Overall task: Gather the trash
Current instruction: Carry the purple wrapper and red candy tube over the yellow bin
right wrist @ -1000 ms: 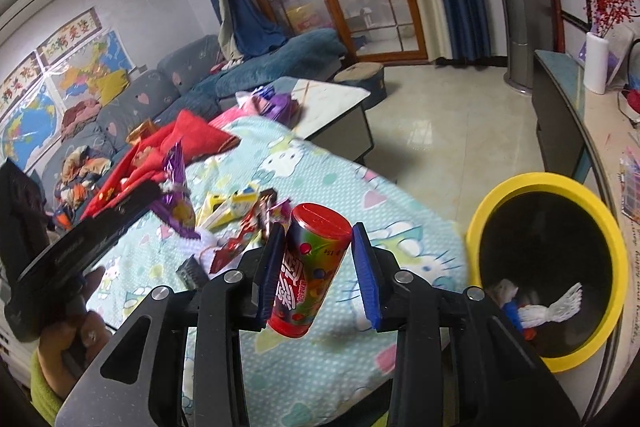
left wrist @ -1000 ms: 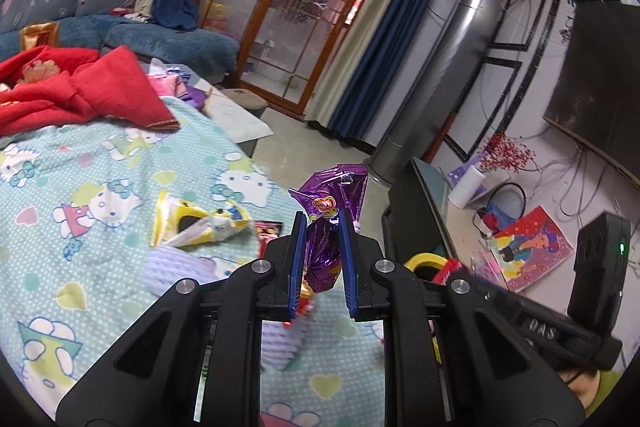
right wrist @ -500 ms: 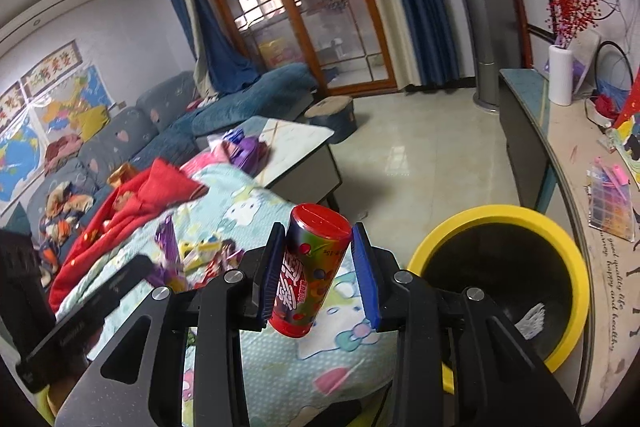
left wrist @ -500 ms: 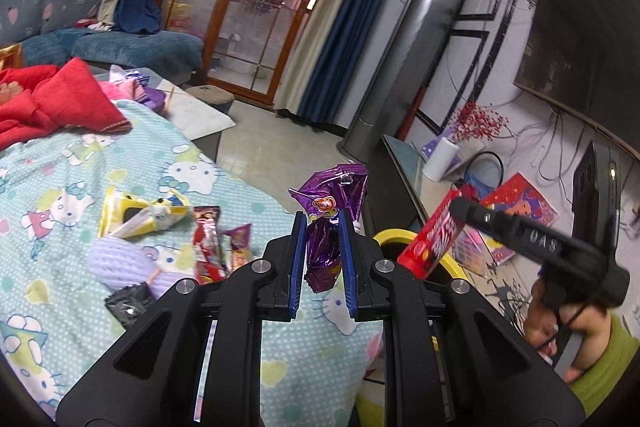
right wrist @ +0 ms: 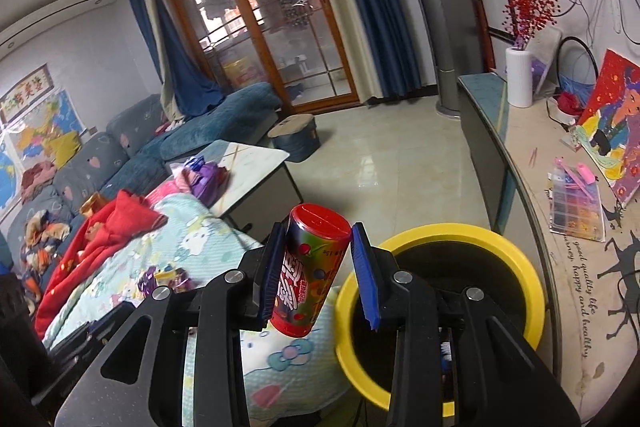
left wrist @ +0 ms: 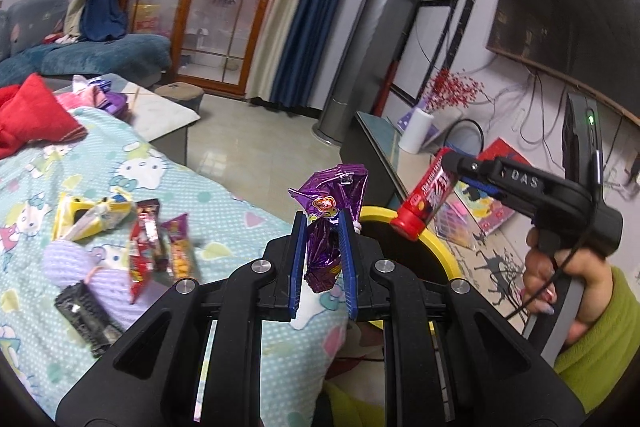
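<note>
Holding a red can (right wrist: 310, 271) pinched between its blue pads, the right claw (right wrist: 318, 269) hangs by the rim of the yellow bin (right wrist: 516, 255), which stands just off the near corner of the bed (left wrist: 248, 211); the can tilts, seemingly with its lid end toward the bin mouth in the left view, and looks close to being dropped in, though it is not yet released. The left claw (left wrist: 322, 259) is clamped on a crumpled purple wrapper (left wrist: 330, 219), held up above the bed's near edge, short of the bin. Something pale already seems to lie inside the bin, but it is too hidden to name. Still left on the bed, toward its left side: a yellow packet (left wrist: 90, 215), two red snack packets (left wrist: 146, 247), a lilac foam net (left wrist: 76, 263) and a small black thing (left wrist: 86, 315). So two pieces are in hand, none of these dropped, and several remain.
</note>
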Demonstrator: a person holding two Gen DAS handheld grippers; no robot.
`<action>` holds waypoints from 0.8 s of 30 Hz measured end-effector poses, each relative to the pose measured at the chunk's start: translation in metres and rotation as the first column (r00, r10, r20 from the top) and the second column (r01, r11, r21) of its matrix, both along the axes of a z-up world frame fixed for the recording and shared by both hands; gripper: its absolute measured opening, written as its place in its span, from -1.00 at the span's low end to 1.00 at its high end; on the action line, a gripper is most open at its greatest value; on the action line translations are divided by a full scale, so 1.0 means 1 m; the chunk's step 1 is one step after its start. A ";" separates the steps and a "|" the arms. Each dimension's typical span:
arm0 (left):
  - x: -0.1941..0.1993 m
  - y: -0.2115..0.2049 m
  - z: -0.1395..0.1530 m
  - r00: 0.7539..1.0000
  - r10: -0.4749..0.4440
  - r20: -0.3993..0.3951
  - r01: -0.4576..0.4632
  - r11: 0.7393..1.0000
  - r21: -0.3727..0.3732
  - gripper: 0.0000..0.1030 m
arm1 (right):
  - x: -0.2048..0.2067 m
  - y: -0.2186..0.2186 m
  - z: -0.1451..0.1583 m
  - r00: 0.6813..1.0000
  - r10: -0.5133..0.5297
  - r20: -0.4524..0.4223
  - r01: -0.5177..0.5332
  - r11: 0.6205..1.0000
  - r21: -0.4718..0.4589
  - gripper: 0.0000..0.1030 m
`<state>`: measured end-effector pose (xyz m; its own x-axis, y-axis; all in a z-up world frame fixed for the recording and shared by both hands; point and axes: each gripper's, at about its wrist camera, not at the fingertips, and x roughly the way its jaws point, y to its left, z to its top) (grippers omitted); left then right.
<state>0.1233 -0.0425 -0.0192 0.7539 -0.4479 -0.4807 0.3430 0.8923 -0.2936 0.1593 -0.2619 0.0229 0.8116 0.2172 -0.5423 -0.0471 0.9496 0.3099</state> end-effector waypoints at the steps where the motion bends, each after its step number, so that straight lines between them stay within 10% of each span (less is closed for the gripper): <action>1: 0.001 -0.004 -0.001 1.000 -0.009 -0.001 0.009 1.000 0.006 -0.79 | 0.000 -0.003 -0.001 1.000 -0.004 -0.002 0.004 1.000 -0.003 -0.38; 24: 0.016 -0.086 -0.031 0.984 -0.171 -0.044 0.175 0.978 0.117 -0.79 | 0.007 -0.067 -0.021 0.988 -0.152 -0.027 0.151 0.988 -0.036 -0.38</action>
